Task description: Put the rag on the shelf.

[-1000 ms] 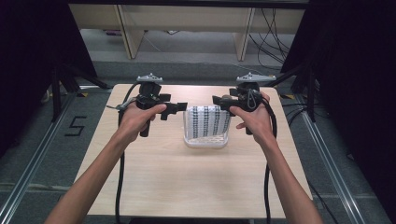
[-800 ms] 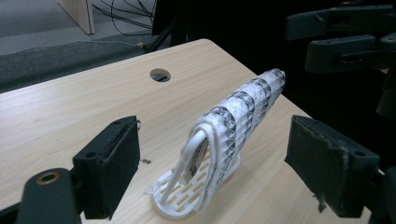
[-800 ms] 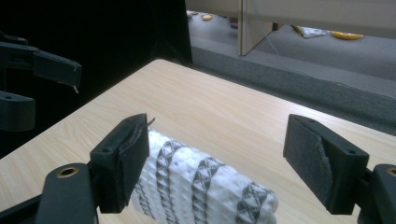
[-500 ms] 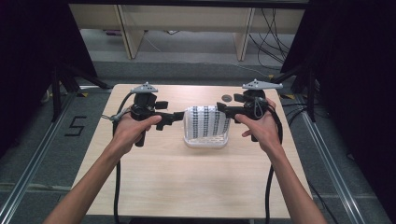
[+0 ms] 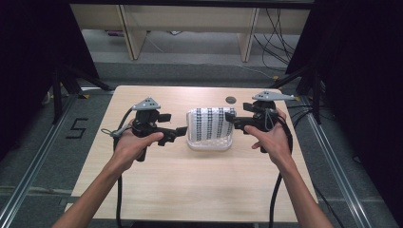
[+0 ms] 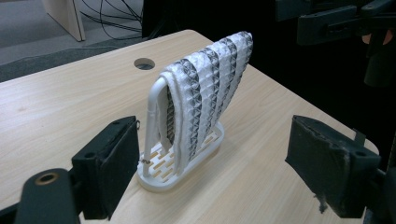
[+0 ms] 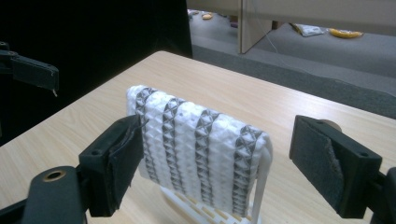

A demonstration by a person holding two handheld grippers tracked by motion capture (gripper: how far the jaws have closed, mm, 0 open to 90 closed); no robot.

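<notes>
towel (image 5: 210, 124) on rack (image 5: 209, 143), tools now farther apart

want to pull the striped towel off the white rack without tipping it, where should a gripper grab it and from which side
Grip the striped towel at a top corner, where it folds over the white rack's bar. Come from either end, where the left gripper and right gripper already face it with jaws open. The cloth hangs flat in two layers, so its end edges are thin enough to pinch; then probably lift upward so the light rack isn't dragged.

Quick count: one table (image 5: 190, 185), one white rack (image 5: 209, 142), and one striped cloth (image 5: 209, 123) draped over it. Two grippers, left gripper (image 5: 183, 131) and right gripper (image 5: 229, 118), one per hand.
</notes>
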